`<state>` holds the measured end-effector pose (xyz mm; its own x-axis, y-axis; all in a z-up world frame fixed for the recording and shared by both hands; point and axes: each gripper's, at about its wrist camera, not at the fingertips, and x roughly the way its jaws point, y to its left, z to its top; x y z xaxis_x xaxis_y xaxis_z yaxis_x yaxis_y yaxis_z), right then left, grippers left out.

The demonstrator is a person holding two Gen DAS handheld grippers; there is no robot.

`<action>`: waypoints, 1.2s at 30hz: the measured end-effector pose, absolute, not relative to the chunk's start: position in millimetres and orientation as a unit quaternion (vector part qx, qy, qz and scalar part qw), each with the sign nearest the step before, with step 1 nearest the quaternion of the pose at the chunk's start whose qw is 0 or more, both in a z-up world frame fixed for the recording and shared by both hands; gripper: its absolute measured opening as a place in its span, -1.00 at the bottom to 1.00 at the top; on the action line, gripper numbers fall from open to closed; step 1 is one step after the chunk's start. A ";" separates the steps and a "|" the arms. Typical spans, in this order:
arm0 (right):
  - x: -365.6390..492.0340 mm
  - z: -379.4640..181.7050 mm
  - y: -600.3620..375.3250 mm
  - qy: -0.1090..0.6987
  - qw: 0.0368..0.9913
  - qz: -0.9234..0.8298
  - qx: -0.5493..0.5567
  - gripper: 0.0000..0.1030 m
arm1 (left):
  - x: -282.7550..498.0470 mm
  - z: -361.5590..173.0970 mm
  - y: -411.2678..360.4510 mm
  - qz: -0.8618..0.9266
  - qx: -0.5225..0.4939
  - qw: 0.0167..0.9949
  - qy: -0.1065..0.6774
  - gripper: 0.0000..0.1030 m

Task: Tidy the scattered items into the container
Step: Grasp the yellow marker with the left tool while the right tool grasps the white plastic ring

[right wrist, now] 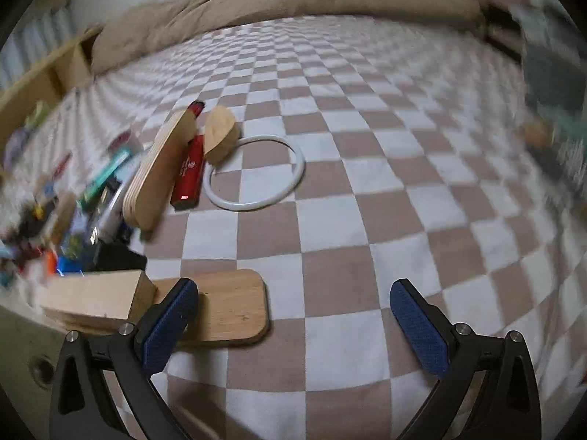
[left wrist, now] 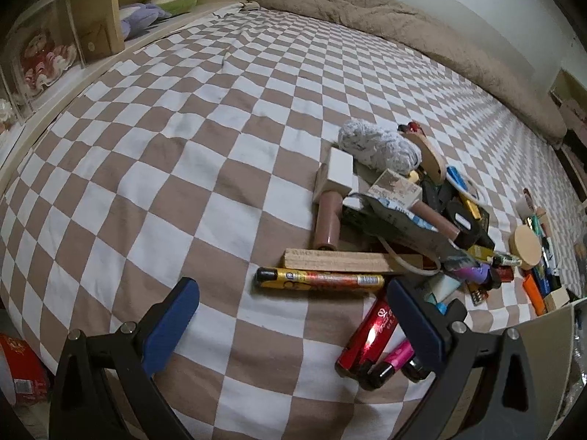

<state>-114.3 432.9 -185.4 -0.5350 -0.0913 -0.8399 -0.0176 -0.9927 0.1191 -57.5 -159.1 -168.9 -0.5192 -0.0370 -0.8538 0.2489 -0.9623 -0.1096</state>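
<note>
A heap of small items lies on the checkered bed [left wrist: 183, 168]. In the left wrist view I see a yellow marker [left wrist: 319, 279], a wooden stick [left wrist: 341, 260], a pink tube [left wrist: 327, 224], a grey cloth bundle [left wrist: 378, 145] and a red tube [left wrist: 367, 333]. My left gripper [left wrist: 291, 315] is open, just short of the marker. In the right wrist view, blurred, a red tube [right wrist: 190, 170], a white ring [right wrist: 256, 172], a wooden oval board [right wrist: 161, 172] and a flat wooden board [right wrist: 231, 306] lie on the bed. My right gripper [right wrist: 293, 315] is open and empty above the sheet.
A beige blanket [left wrist: 367, 18] lies along the far side of the bed. A shelf [left wrist: 91, 36] with plush toys stands at the left. A pale container rim [left wrist: 557, 330] shows at the right edge. A wooden block [right wrist: 95, 299] lies beside the flat board.
</note>
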 end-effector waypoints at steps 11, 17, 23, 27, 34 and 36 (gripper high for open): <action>-111.5 -191.9 434.2 -0.077 -0.007 -0.885 0.460 1.00 | -70.9 -183.8 -143.0 -0.861 0.492 0.085 0.099 1.00; -108.6 -189.7 438.8 -0.078 -0.012 -0.887 0.455 1.00 | -75.4 -188.2 -135.2 -0.871 0.477 0.100 0.067 0.78; -107.5 -190.7 432.8 -0.075 -0.027 -0.891 0.447 1.00 | -74.9 -192.2 -133.3 -0.870 0.475 0.125 0.043 0.58; -110.5 -191.2 428.3 -0.069 -0.035 -0.893 0.443 1.00 | -75.2 -193.0 -132.4 -0.869 0.477 0.126 0.034 0.58; -115.5 -184.6 423.7 -0.050 -0.037 -0.898 0.435 1.00 | -68.5 -189.3 -140.9 -0.864 0.484 0.130 0.046 0.58; -122.5 -181.4 419.8 -0.038 -0.029 -0.898 0.438 1.00 | -68.4 -188.6 -145.2 -0.863 0.485 0.132 0.055 0.58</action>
<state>-122.5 419.8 -181.4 -0.6141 0.0190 -0.7890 -0.0858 -0.9954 0.0427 -68.4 -145.2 -188.6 -0.4945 -0.1745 -0.8515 0.2804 -0.9593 0.0337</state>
